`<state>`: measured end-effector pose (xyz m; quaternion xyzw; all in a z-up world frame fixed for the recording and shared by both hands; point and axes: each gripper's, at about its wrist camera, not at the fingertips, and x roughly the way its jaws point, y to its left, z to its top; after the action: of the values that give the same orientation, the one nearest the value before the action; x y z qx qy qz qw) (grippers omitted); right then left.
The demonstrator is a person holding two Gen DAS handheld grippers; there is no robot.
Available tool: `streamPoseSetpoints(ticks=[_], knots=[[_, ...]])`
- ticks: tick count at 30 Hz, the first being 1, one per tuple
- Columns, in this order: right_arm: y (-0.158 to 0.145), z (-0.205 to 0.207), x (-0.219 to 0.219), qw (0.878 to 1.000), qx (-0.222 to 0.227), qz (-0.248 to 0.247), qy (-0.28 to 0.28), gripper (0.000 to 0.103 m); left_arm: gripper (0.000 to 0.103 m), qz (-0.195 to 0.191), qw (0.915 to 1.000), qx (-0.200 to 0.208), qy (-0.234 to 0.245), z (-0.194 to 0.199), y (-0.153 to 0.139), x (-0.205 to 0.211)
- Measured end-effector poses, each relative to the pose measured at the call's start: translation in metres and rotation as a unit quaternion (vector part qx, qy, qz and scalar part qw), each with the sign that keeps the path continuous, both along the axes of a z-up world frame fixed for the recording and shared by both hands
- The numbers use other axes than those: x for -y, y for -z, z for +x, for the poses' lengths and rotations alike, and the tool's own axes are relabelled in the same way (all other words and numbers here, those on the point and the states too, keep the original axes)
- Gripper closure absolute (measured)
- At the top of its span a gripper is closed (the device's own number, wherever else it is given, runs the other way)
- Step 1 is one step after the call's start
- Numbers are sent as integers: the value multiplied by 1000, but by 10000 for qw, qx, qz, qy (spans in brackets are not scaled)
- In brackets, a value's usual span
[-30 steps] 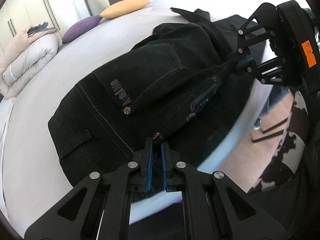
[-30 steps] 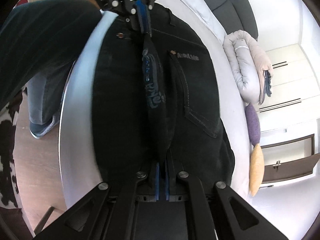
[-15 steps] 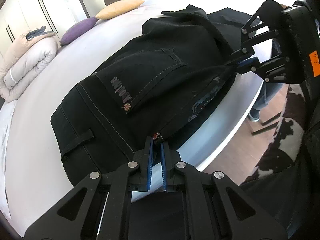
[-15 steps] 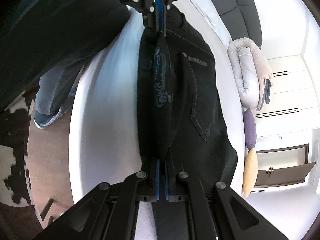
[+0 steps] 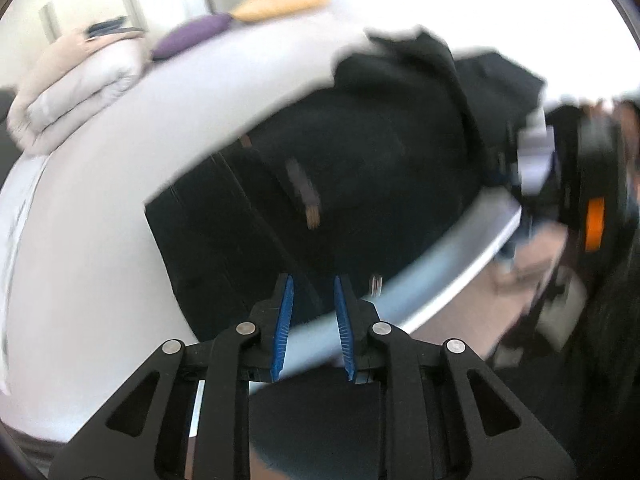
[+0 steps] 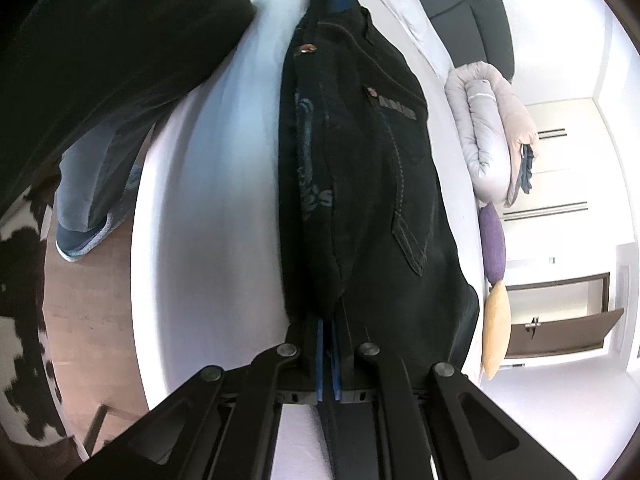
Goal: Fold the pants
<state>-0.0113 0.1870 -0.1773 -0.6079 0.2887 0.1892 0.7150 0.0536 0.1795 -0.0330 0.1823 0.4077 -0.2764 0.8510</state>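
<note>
Bed, white sheet, carries everything. Black pants lie lengthwise near its front edge, waist end toward the left side, back pocket and brand patch facing up. Legs look doubled one over the other along the length; that is a judgement from the single pocket showing and the ridge of fabric along the near edge.

Rolled duvet farther back on the bed, purple cushion and yellow cushion beside it, all well apart from the pants.

Right tool: pads pressed together on the pants' near edge at the seat end, fabric pinched.

Left tool: blue pads spread apart, nothing between them, at the waistband corner; view motion-blurred.

Progress: lengthwise fold seems done. Crosswise folds, hem toward waist, not yet made; far leg end bunched, blurred.
</note>
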Motion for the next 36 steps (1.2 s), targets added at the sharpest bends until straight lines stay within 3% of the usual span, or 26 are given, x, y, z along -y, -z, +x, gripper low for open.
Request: streamPoseSetpoints(ticks=[3, 5, 7, 9, 11, 13, 15, 17, 19, 22, 26, 28, 32, 36], knots=[[-1, 1, 1, 9997, 42, 181, 158, 95, 82, -702, 9970, 54, -329, 15, -8, 19], [-4, 1, 4, 9989, 52, 376, 278, 95, 82, -961, 9942, -133, -456, 30, 2, 39], [-6, 2, 6, 9974, 47, 602, 394, 95, 82, -1069, 9915, -447, -600, 50, 21, 60], [-13, 3, 11, 9951, 59, 838, 520, 94, 83, -897, 9895, -801, -802, 64, 45, 75], [-21, 5, 17, 9917, 10, 1097, 676, 83, 83, -913, 9893, -642, -934, 68, 51, 81], [-38, 6, 31, 9842, -26, 1516, 911, 47, 83, -971, 9865, -739, -1095, 73, 51, 83], [-67, 14, 57, 9619, -350, 2394, 1274, 25, 83, -978, 9857, -764, -1143, 73, 52, 83], [-93, 33, 90, 9271, -618, 3213, 1829, 24, 83, -979, 9854, -769, -1161, 73, 54, 83], [-118, 69, 135, 8801, -701, 3913, 2594, 24, 83, -1027, 9838, -832, -1210, 77, 54, 83], [-144, 122, 199, 8088, -381, 4648, 3583, 24, 83, -1045, 9827, -894, -1243, 80, 60, 82], [-146, 209, 272, 7209, -300, 4960, 4831, 25, 83, -1111, 9810, -936, -1287, 81, 64, 76], [-137, 245, 291, 6982, -301, 4863, 5245, 25, 83, -1152, 9800, -957, -1309, 80, 67, 74], [-115, 299, 306, 6785, -232, 4473, 5823, 25, 83, -1324, 9759, -1043, -1383, 83, 68, 67], [-82, 337, 323, 6422, -432, 4170, 6417, 25, 83, -1358, 9758, -1037, -1364, 83, 69, 63]])
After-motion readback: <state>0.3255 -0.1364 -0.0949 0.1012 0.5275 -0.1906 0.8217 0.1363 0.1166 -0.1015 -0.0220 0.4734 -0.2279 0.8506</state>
